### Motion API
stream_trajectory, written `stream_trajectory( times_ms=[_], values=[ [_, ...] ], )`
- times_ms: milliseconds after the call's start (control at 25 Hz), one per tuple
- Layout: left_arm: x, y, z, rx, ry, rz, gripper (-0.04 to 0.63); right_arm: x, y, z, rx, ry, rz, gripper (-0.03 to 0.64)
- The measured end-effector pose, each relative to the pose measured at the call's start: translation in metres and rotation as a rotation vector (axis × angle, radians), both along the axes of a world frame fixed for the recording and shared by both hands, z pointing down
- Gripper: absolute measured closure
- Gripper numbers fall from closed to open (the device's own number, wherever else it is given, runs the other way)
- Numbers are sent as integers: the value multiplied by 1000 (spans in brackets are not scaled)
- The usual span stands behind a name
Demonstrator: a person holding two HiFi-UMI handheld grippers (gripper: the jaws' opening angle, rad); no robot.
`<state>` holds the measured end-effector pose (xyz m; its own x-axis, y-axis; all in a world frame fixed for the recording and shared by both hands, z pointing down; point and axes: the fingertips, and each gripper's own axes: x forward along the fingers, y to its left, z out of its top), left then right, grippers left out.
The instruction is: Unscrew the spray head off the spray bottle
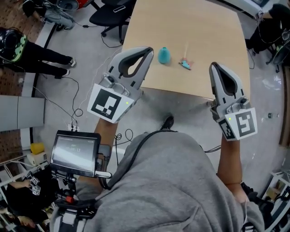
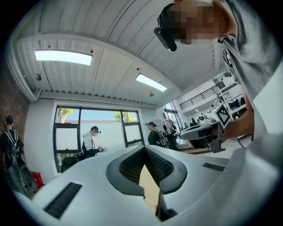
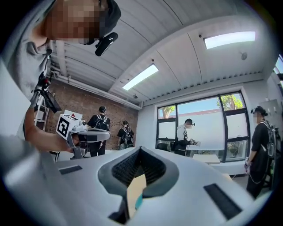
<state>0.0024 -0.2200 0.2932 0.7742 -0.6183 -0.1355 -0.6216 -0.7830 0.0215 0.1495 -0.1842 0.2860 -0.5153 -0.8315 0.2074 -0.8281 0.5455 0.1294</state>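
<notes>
A small teal bottle (image 1: 164,55) stands on the light wooden table (image 1: 208,27), near its front edge. The spray head (image 1: 185,64), teal and pink with a thin white tube, lies apart from it just to the right. My left gripper (image 1: 148,49) is held in the air in front of the table, jaws shut and empty, its tip just left of the bottle. My right gripper (image 1: 213,66) hangs shut and empty to the right of the spray head. In the left gripper view the closed jaws (image 2: 143,148) point across the room; the right gripper view (image 3: 139,149) shows the same.
A black office chair (image 1: 113,12) stands at the table's left. Cables lie on the grey floor (image 1: 86,68) and a person's legs (image 1: 43,56) reach in from the left. A monitor rig (image 1: 74,153) hangs at my lower left. Several people stand by the windows (image 3: 190,132).
</notes>
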Motion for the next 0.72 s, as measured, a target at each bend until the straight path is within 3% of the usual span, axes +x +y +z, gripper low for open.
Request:
stream_trajectory(
  times_ms=[600, 720],
  values=[
    [10, 15, 14, -59, -1, 10, 592, 20, 14, -5, -10, 36, 45, 612],
    [13, 19, 24, -75, -36, 20, 592, 22, 17, -6, -10, 40, 52, 612]
  ],
)
